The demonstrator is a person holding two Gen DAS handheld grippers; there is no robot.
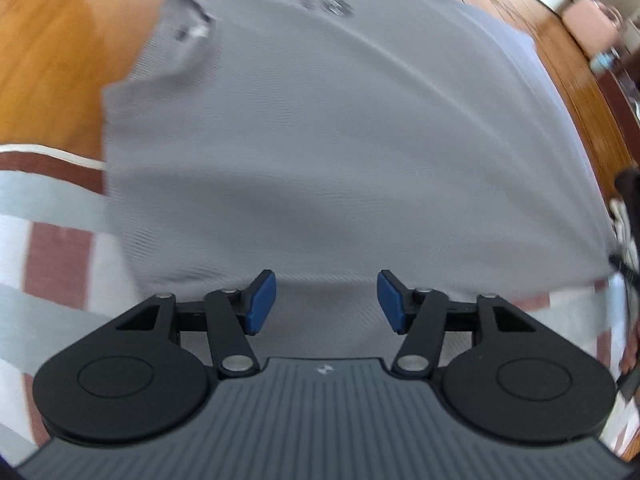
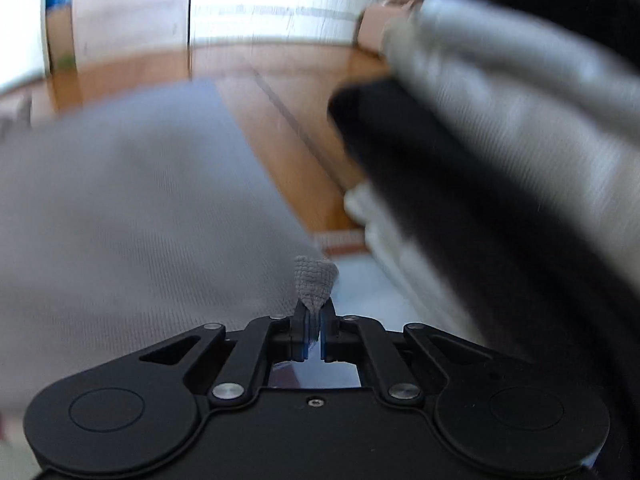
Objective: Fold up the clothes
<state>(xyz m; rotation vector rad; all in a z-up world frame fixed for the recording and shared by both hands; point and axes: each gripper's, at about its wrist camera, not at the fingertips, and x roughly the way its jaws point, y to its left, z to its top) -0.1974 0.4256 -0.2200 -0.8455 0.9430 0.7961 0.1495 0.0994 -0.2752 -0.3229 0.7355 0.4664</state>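
Note:
A grey knit shirt point(image 1: 304, 140) with a dark chest print lies spread over the wooden floor and a striped rug, its collar at the far left. My left gripper point(image 1: 326, 300) is open, its blue pads either side of the shirt's near hem with nothing pinched. In the right wrist view the same grey shirt point(image 2: 132, 208) stretches off to the left, blurred by motion. My right gripper point(image 2: 314, 320) is shut on a small bunched corner of it point(image 2: 314, 280).
A red, white and grey striped rug point(image 1: 52, 216) lies under the shirt's near part, with wooden floor point(image 1: 60, 36) beyond. A stack of folded clothes point(image 2: 500, 152), grey, black and white, sits close on the right. A pink box point(image 1: 588, 24) stands by the far wall.

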